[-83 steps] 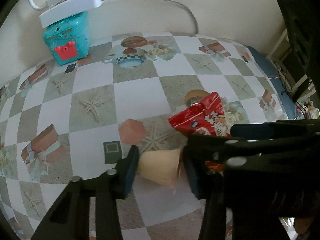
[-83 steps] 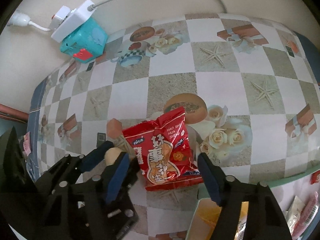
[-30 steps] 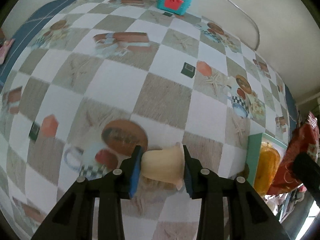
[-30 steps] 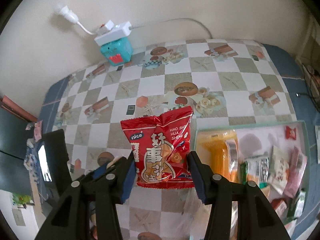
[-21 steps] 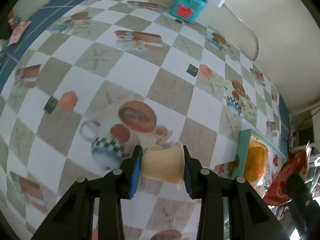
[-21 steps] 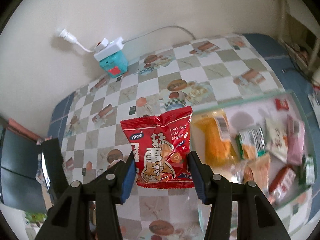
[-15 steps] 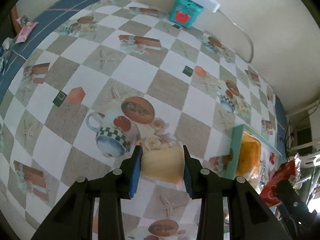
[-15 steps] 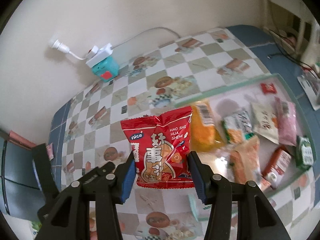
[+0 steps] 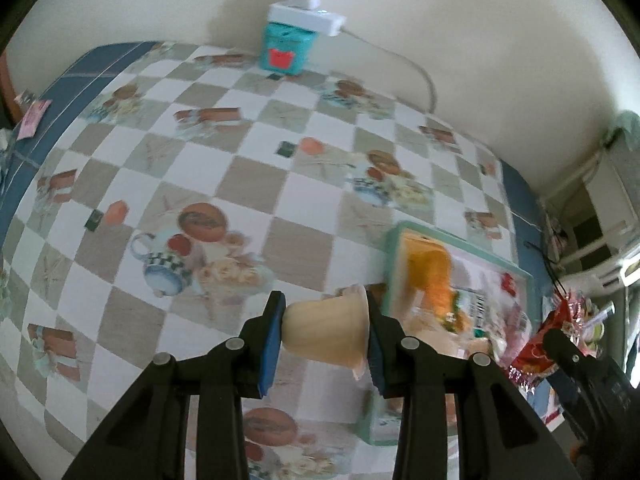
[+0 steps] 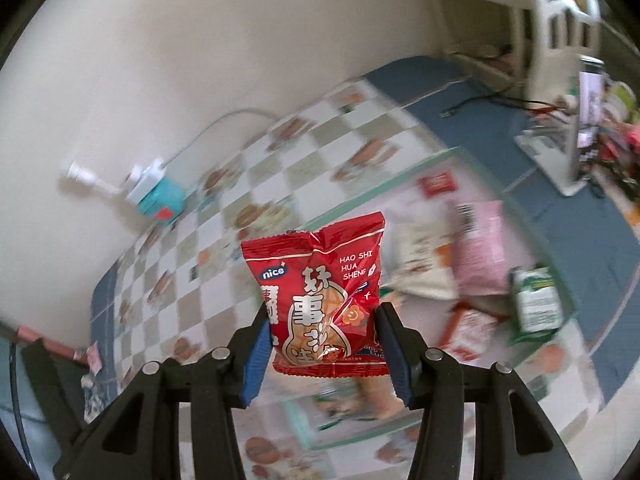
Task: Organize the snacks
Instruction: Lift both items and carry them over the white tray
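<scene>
Already lifted clear of the table, the red snack bag hung upright between the blue pads of the right gripper, pinched near its lower edge, above the tray where other packets lay. The left gripper held a pale jelly cup on its side, one pad against the base and the other against the flared rim, just beside the tray's near corner.

Risks, as I judged them: the bag was glossy, crinkled foil, puffed with air, so a grip that low could let it slide or tip forward if it were swung quickly. The cup was smooth, tapered plastic, and pads bearing on a cone tend to squeeze it out toward the narrow end; its thin peel-off lip could also buckle under pressure. The two grippers were heading for the same tray, and the right gripper already showed at the edge of the left wrist view, so they could knock together over it.

The tray had a thin mint-green rim and a pale floor crowded with flat packets, among them a pink packet and a green packet. The table wore a slick checked oilcloth printed with starfish and teacups.
</scene>
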### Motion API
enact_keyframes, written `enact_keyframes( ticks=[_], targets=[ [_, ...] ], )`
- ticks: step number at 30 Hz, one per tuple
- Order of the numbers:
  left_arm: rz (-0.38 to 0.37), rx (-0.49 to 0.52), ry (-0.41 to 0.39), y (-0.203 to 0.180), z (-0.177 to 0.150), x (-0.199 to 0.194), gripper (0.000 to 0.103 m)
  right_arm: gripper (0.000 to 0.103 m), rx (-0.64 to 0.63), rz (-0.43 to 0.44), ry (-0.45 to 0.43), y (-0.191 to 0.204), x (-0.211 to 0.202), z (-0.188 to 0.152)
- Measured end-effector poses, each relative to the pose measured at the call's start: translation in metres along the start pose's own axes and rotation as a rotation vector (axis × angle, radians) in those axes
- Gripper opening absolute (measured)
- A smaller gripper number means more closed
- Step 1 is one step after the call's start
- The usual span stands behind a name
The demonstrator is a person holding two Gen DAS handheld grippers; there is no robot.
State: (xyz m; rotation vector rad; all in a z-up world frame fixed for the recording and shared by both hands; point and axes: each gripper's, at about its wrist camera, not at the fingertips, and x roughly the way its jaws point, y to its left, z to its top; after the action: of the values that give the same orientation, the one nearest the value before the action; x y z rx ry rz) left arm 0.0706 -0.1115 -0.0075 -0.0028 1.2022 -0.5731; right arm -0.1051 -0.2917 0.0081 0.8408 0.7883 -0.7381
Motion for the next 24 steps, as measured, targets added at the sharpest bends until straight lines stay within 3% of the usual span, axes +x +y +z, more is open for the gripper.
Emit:
enact_keyframes(
  ticks=[12,24],
  targets=[
    [-0.069,0.162,0.006,-0.089,-0.017,0.008,0.039,0.054,0.126,-0.063,-0.016,-0.074,-0.013,0.020],
    [-0.079,0.228,0.037,-0.135,-0.013,0.037,0.039,0.054,0.101,-0.095,0.076,-0.077,0.021,0.014]
  ],
)
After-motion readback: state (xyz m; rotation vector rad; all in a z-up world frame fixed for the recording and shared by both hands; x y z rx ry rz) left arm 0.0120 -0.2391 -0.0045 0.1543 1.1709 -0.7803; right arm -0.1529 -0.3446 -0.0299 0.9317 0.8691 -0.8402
